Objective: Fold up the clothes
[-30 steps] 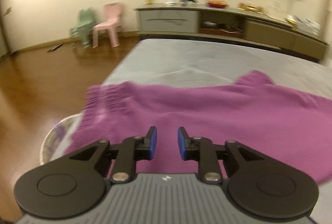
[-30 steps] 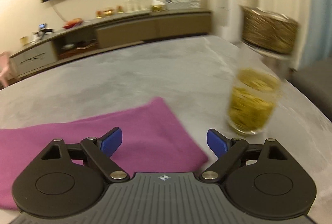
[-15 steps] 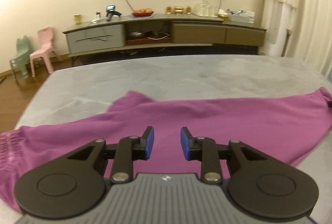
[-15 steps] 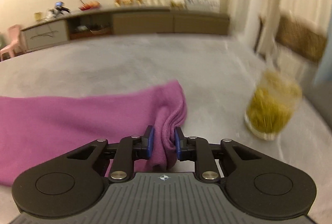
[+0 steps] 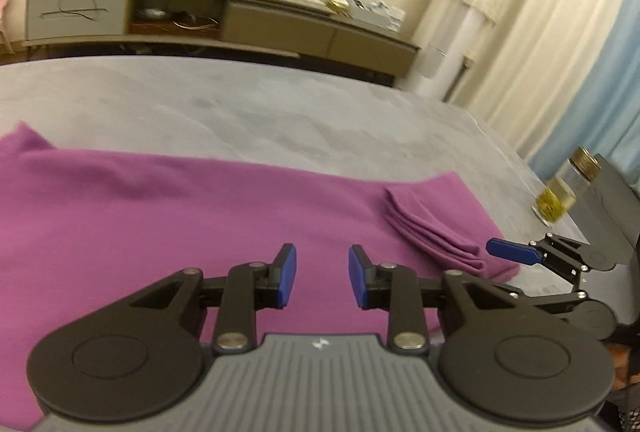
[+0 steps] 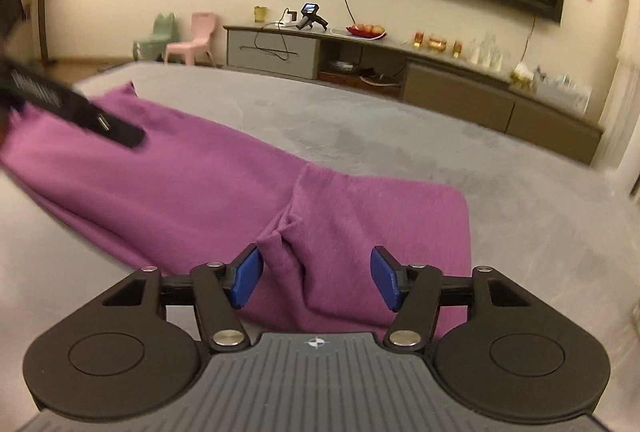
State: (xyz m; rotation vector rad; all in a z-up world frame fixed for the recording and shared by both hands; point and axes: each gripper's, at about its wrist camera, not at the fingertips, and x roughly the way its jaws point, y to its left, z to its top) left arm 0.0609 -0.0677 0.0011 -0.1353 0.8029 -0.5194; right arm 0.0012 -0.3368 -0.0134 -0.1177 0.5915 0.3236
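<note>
Lying flat on the grey worktop [image 5: 280, 112], one purple garment [image 5: 180, 212] runs lengthwise left to right, its right end folded back in layers. The left gripper [image 5: 322, 276] hovers over its middle, fingers slightly spread, pinching nothing. The right gripper [image 6: 316, 278] is opening, a bunched ridge of cloth between its fingers, seemingly untouched. Only the left view shows the single glass jar [image 5: 560, 192] beyond that end.
</note>
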